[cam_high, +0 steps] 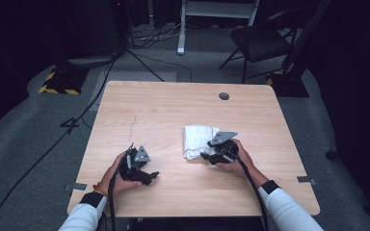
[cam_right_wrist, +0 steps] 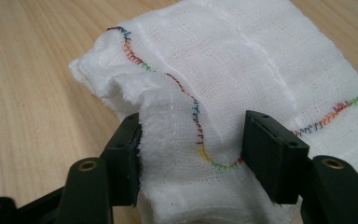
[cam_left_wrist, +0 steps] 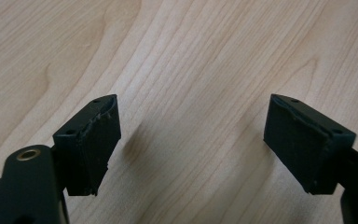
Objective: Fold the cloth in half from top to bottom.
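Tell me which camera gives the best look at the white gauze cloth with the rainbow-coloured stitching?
The right gripper view: the white gauze cloth lies close up, its weave and coloured stitched hem plain, a raised fold between the right gripper jaws. The high view shows it as a small white folded patch on the wooden table. The left gripper view shows bare wood.

Legible text: none | labels, brands, numbers: none readable on any surface | signs: none readable in the scene

Wooden table (cam_high: 173, 110), folding chair (cam_high: 260, 43)
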Demonstrator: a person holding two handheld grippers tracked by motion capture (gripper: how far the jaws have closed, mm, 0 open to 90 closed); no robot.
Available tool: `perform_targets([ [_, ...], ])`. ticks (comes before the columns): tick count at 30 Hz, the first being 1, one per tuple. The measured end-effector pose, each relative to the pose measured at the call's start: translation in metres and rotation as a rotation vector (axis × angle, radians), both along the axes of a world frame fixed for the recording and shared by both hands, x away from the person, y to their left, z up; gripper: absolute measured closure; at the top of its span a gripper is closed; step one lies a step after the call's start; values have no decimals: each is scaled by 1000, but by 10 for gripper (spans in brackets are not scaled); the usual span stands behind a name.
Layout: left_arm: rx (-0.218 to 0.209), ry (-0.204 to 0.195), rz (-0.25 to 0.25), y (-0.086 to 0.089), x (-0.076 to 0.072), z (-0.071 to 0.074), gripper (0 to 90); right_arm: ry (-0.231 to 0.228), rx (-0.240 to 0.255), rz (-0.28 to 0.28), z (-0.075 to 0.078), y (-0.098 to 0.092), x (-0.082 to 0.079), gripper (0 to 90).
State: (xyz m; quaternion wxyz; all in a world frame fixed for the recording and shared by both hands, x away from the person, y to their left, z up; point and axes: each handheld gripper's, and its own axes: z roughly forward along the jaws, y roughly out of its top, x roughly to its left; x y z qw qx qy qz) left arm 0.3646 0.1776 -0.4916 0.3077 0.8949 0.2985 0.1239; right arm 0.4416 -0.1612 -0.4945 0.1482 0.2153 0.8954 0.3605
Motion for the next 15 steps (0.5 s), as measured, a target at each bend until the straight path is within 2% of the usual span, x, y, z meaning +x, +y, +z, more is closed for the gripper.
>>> perform_targets([
  [3,-3,-5,9,1,0,1,184,0,-29,10,2,4,0,377],
  [6,-20,-19,11,2,0,6,188,17,-21,9,6,2,0,360],
  [10,-2,-22,24,-1,0,10,196,18,-19,15,14,-4,-4,352],
  [15,12,-63,6,-11,-5,18,206,5,-24,31,27,-11,-15,348],
])
